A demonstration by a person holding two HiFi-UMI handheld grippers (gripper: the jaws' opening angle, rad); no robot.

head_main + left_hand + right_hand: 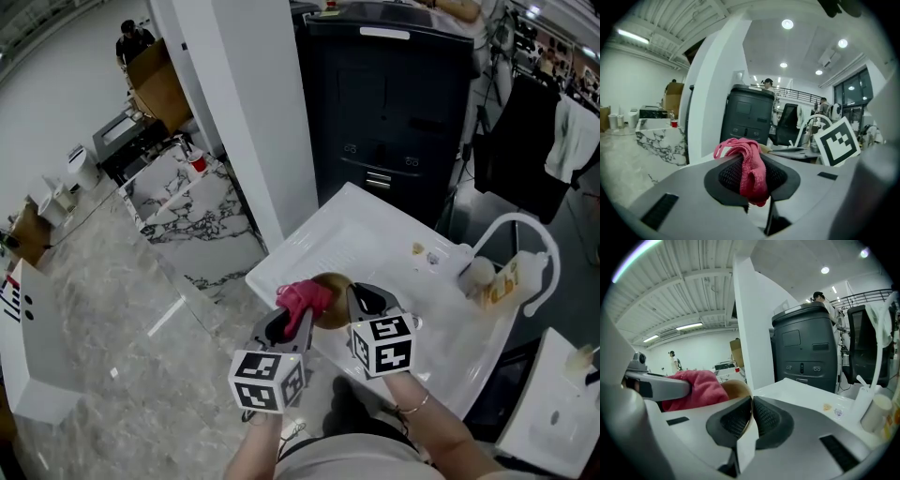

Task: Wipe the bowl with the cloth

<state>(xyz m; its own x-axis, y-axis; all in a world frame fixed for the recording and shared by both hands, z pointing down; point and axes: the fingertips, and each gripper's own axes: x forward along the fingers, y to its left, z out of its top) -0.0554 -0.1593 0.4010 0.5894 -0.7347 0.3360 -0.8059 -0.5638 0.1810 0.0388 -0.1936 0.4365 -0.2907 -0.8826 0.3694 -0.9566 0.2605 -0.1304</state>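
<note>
Writing: none legible. A bottle (503,281) by the faucet (536,236) carries a yellow label with dark print, too small to read. The marker cubes (384,344) on both grippers show black-and-white square patterns only, no letters.

Left gripper (753,177): clenched on the cloth (751,165). The cloth is pink-red with a nubby, towel-like weave. It is bunched into a thick fold between the dark, mesh-textured pads, and loose loops spill over the top.

Right gripper (751,416): jaws nearly together, pinching the thin rim of the bowl (736,389). The bowl is tan, smooth and matte, with a rounded wall (material cannot be told; it looks like wood or plastic). The rim stands edge-on between the ribbed black pads.

Position: in the head view the bowl (335,289) sits at the near edge of the white surface (375,230), with the cloth (302,296) pressed against its left side. From the right gripper view the cloth (696,388) fills the bowl's opening.

Surface: a white, glossy moulded drainboard with a raised lip and a few small specks toward the faucet end. The faucet is a white arched tube.

Behind it stands a dark, boxy cabinet (394,89) with a matte finish.
</note>
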